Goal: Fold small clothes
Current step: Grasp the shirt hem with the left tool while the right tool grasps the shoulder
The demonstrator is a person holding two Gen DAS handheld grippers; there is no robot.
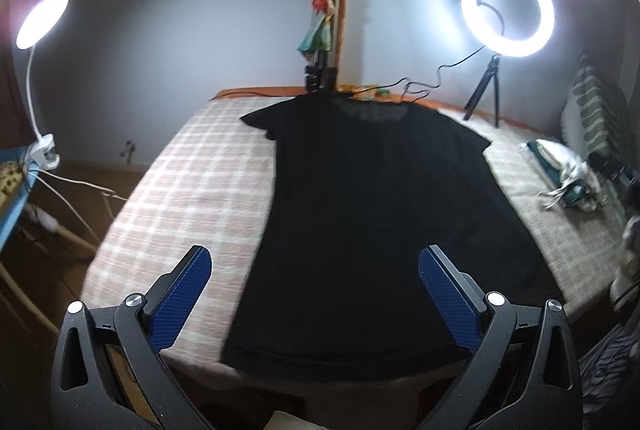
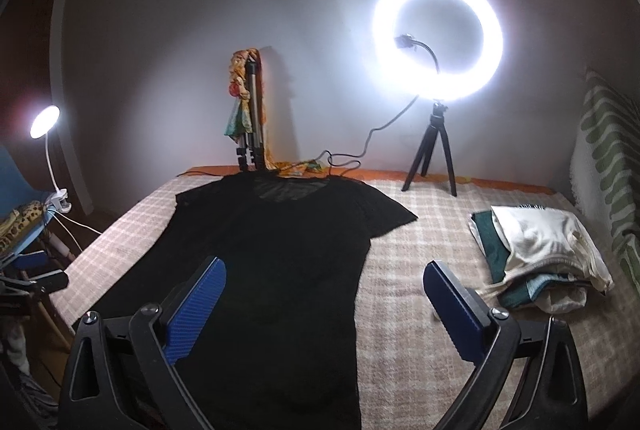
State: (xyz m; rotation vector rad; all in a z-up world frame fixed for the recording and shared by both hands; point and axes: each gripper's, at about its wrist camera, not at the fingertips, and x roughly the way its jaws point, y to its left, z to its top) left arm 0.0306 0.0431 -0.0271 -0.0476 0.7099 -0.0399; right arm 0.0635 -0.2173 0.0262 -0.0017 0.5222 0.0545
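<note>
A black short-sleeved T-shirt (image 1: pixel 360 210) lies flat on the checked bed cover (image 1: pixel 192 190), collar at the far end, hem near me. It also shows in the right wrist view (image 2: pixel 272 270). My left gripper (image 1: pixel 314 266) is open and empty, hovering above the shirt's lower left part, its left finger over the cover. My right gripper (image 2: pixel 324 284) is open and empty, above the shirt's lower right edge, with its right finger over the checked cover (image 2: pixel 420 310).
A pile of folded clothes (image 2: pixel 536 254) lies on the bed at the right. A ring light on a small tripod (image 2: pixel 436 70) and a larger tripod (image 2: pixel 252 118) stand at the far edge, with cables. A clip lamp (image 1: pixel 40 18) is off the bed's left side.
</note>
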